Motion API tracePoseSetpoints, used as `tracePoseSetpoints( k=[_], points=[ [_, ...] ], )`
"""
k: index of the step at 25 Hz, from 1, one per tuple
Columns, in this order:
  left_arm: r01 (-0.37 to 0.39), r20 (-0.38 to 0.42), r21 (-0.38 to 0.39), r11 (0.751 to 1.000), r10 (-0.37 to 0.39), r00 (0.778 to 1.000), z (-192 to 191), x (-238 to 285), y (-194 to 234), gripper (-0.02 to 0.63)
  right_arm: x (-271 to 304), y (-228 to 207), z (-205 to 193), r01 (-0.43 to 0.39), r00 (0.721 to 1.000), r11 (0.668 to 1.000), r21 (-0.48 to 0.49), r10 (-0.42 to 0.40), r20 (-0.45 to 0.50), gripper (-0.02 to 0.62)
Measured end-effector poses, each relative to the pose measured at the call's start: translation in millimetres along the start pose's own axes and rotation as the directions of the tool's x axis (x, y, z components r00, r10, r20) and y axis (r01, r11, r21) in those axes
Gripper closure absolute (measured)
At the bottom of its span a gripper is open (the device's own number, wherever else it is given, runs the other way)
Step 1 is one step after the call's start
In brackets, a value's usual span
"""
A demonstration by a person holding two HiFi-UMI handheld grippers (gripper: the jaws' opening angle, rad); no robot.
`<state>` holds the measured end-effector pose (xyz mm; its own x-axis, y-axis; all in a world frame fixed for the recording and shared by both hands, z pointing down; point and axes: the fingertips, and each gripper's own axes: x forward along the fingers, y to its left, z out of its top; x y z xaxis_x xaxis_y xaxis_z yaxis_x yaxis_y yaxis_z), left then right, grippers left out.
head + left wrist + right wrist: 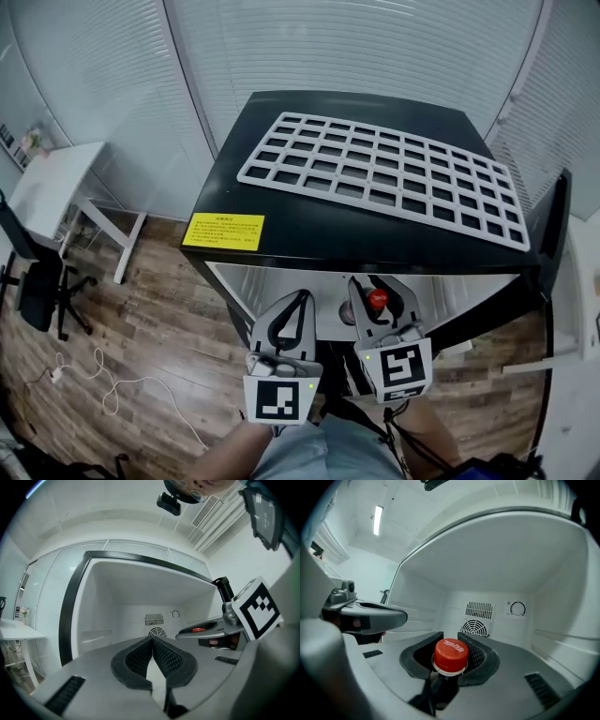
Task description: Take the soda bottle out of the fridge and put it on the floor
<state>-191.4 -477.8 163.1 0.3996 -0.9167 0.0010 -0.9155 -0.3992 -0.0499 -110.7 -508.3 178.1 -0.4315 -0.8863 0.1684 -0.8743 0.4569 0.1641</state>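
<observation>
The soda bottle (451, 654) shows its red cap and dark neck between the pads of my right gripper (449, 641), which is shut on the neck just under the cap. In the head view that gripper (379, 289) and the red cap (378, 300) sit at the mouth of the open black fridge (375, 239). My left gripper (302, 296) hovers beside it to the left, shut and empty, its tips touching (152, 639). The bottle's body is hidden below the jaws.
A white grid rack (375, 173) lies on the fridge top, and a yellow label (223, 231) is on its front edge. The fridge door (555, 234) stands open at the right. The white interior has a fan vent (476, 626) at the back. A white desk (56, 187), office chair (37, 281) and cable (103, 375) are on the wooden floor at left.
</observation>
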Motion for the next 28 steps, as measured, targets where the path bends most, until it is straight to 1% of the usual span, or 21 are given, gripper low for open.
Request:
tracePoseSetpoints(
  k=[4, 8, 14, 18, 23, 28],
  points=[
    [0.056, 0.021, 0.021, 0.998, -0.057, 0.998, 9, -11, -8, 0.589, -19, 3, 7, 0.052, 0.998, 0.999, -0.006, -0.052, 0.019, 0.489],
    [0.093, 0.042, 0.009, 0.996, -0.094, 0.995, 15, -24, -15, 0.589, -39, 10, 11, 0.086, 0.996, 0.996, -0.006, -0.086, 0.019, 0.489],
    [0.21, 0.052, 0.019, 0.977, -0.211, 0.976, 17, -39, -39, 0.589, -77, 17, 14, 0.174, 0.984, 0.985, 0.003, -0.174, 0.032, 0.489],
    [0.294, 0.057, 0.01, 0.956, -0.294, 0.954, 17, -47, -61, 0.589, -108, 20, 8, 0.245, 0.969, 0.969, 0.028, -0.246, 0.024, 0.489],
    [0.379, 0.075, 0.029, 0.925, -0.38, 0.922, 18, -60, -93, 0.589, -144, 25, -6, 0.299, 0.954, 0.953, 0.037, -0.3, 0.005, 0.489],
    [0.471, 0.079, 0.052, 0.88, -0.474, 0.877, 24, -77, -139, 0.589, -191, 28, -15, 0.361, 0.933, 0.931, 0.05, -0.361, 0.0, 0.489]
  ],
)
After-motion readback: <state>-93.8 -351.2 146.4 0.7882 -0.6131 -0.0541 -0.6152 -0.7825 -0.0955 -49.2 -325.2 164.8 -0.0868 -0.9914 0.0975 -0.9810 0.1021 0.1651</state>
